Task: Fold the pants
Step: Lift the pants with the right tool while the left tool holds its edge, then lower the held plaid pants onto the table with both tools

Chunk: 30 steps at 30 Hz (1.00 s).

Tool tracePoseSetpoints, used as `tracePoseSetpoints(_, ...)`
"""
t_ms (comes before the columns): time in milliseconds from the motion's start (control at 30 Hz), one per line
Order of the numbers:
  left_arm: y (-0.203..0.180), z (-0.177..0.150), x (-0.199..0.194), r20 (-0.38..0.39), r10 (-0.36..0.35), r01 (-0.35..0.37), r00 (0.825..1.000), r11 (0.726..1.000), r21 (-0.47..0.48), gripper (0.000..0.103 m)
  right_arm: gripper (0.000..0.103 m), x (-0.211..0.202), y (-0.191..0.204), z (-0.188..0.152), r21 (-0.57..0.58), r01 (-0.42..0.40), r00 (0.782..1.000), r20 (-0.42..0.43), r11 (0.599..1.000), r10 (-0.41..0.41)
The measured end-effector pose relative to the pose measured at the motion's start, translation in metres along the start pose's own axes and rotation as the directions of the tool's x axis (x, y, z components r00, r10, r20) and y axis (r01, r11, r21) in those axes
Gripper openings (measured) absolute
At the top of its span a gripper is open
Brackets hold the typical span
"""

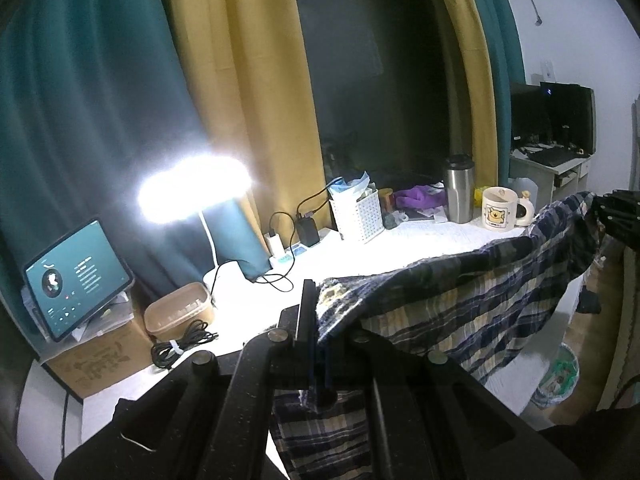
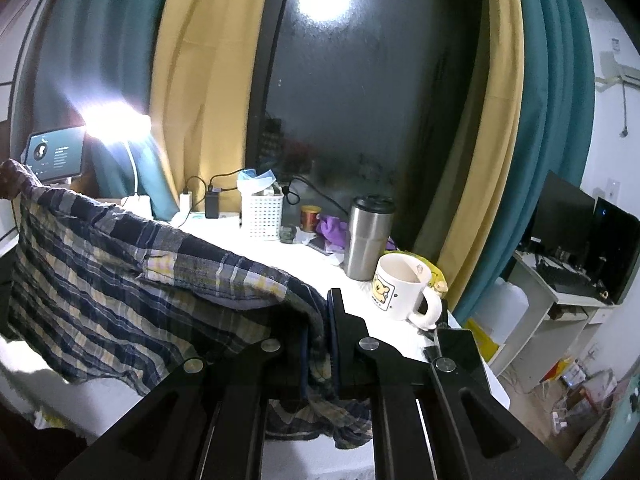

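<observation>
The left gripper (image 1: 316, 312) is seen closed on one end of the blue, cream and yellow plaid cotton pants (image 1: 460, 300), the cloth pinched between its black fingers and a loose flap hanging below them. The right gripper (image 2: 326, 320) is likewise clamped shut on the other end of the same garment (image 2: 120, 280), with a bunched hem drooping under its jaws. Between the two grippers the pants are held stretched in a sagging band above the white table (image 1: 360, 252) (the fabric is lifted rather than laid flat). Just beyond the right gripper a white ceramic mug with a cartoon bear print (image 2: 404, 288) is seen, and beside it a tall stainless steel tumbler with a black lid (image 2: 368, 236). Further back a white perforated plastic basket (image 2: 262, 216) stands. At the left end a glaring white desk lamp (image 1: 192, 188) and a lit dark tablet (image 1: 76, 276) are visible.
</observation>
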State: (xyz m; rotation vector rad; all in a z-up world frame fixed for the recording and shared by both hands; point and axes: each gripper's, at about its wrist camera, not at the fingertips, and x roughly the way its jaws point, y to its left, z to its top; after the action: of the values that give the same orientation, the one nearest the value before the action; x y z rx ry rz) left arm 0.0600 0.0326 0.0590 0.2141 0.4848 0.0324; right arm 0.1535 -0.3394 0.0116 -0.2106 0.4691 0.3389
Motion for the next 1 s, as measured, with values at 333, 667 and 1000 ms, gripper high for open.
tracePoseSetpoints(333, 0.010, 0.012, 0.029, -0.016, -0.011, 0.011, 1.000, 1.000, -0.011, 0.002, 0.008, 0.026, -0.006, 0.012, -0.006, 0.002, 1.000, -0.020, 1.000, -0.002)
tracePoseSetpoints(667, 0.021, 0.008, 0.070, -0.069, -0.019, 0.017, 0.997, 0.999, -0.028, 0.002, 0.008, 0.062, -0.001, 0.017, -0.014, -0.010, 0.998, -0.067, 1.000, 0.009)
tracePoseSetpoints(1000, 0.030, 0.001, 0.118, -0.133, -0.031, 0.026, 0.991, 0.999, -0.038, 0.002, 0.008, 0.102, 0.003, 0.018, -0.017, -0.013, 0.992, -0.126, 1.000, 0.011)
